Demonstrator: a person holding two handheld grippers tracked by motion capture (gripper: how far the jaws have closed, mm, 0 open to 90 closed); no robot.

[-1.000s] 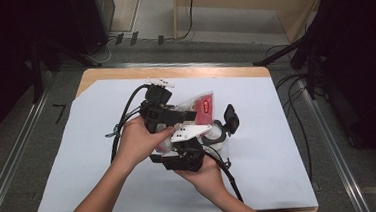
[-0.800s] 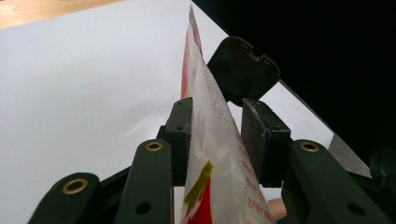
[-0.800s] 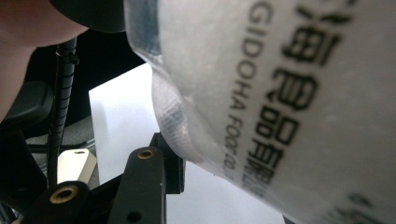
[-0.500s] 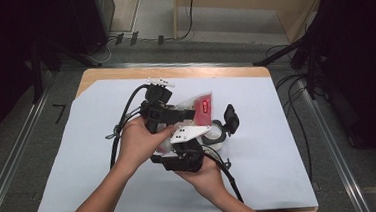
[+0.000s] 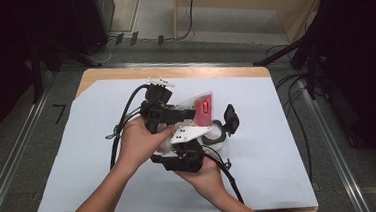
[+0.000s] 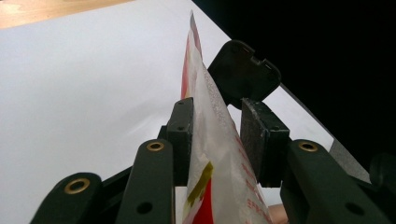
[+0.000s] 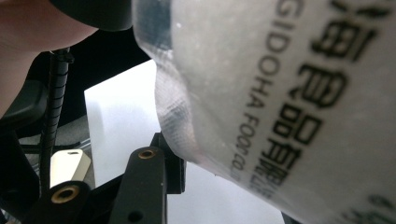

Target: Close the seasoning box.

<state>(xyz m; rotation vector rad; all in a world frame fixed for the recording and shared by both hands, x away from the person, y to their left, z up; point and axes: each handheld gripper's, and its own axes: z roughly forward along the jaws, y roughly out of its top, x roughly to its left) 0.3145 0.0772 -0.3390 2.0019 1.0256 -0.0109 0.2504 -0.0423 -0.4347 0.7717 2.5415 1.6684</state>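
Left gripper (image 6: 217, 140): closing just now, pads pinching the packet's edge.
Packet (image 6: 219, 135): white-and-red food pouch, standing between both grippers' fingers.
Right gripper (image 5: 213, 134): fingers' grip cannot be told; packet pressed close before them.

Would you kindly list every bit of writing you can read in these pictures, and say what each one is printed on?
"GIDOHA FOOD CO." in black, cut off at the end, on the translucent food packet, in the right gripper view.
Large black Chinese characters beside it on the same packet; partly cropped, not reliably readable.
Red print on the packet's lower edge in the left gripper view: too blurred to read.
The packet's red label in the high view: too small.
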